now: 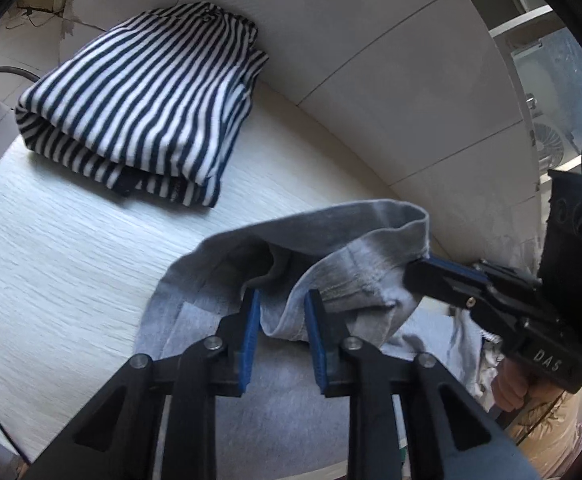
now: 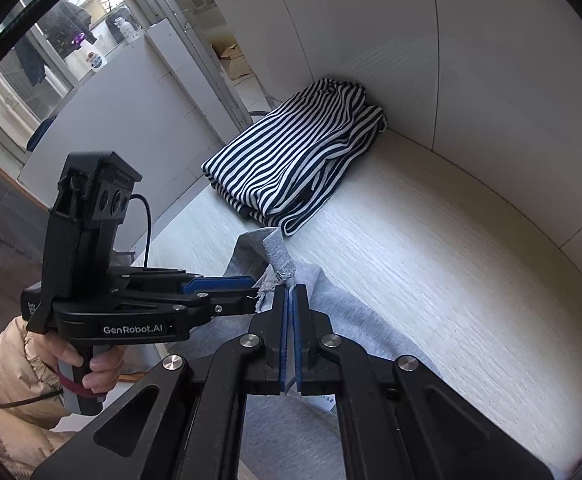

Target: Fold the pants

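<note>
Grey pants (image 1: 355, 276) lie bunched on the pale wood-grain table (image 1: 71, 248), one edge lifted. My left gripper (image 1: 281, 300) is open, its blue pads either side of a grey fold. My right gripper (image 1: 423, 266) enters from the right, shut on the raised grey edge. In the right wrist view my right gripper (image 2: 290, 294) is shut on the grey pants (image 2: 347, 320), a frayed corner standing above the tips. The left gripper (image 2: 257, 286) reaches in from the left, its tips at the same cloth.
A folded navy-and-white striped garment (image 1: 139, 108) lies at the table's far side against the white wall (image 1: 371, 60); it also shows in the right wrist view (image 2: 295, 156). A window and balcony are beyond the table's end.
</note>
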Available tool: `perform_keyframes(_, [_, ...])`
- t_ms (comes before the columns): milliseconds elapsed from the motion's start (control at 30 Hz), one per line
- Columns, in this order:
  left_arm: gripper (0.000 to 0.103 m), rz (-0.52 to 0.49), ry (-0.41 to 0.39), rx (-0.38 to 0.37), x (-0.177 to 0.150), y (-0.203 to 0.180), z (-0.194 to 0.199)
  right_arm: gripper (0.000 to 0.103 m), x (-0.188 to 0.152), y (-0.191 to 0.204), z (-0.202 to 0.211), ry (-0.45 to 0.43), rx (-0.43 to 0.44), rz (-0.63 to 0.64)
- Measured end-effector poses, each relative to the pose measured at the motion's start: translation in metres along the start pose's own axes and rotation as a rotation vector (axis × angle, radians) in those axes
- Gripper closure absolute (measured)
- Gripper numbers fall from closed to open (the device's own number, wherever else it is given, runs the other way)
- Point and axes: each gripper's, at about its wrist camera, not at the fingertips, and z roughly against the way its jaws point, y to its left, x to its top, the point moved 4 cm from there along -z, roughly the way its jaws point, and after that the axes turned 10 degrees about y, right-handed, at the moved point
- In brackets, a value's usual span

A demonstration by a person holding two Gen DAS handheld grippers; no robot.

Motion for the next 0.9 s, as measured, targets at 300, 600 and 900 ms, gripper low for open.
perform_keyframes(300, [0.097, -0.059, 0.003, 0.058, 0.006, -0.012, -0.009, 0.099, 0.003, 0.007, -0.005, 0.005, -0.006, 0.02])
perform_keyframes(600, [0.097, -0.013, -0.089, 0.323, 0.015, 0.036, 0.04, 0.089, 0.003, 0.013, -0.015, 0.041, 0.001, 0.031])
perform_keyframes(900, [0.096, 0.052, -0.098, 0.311, 0.016, 0.051, 0.051, 0.082, -0.01, 0.011, -0.038, 0.111, -0.001, 0.01])
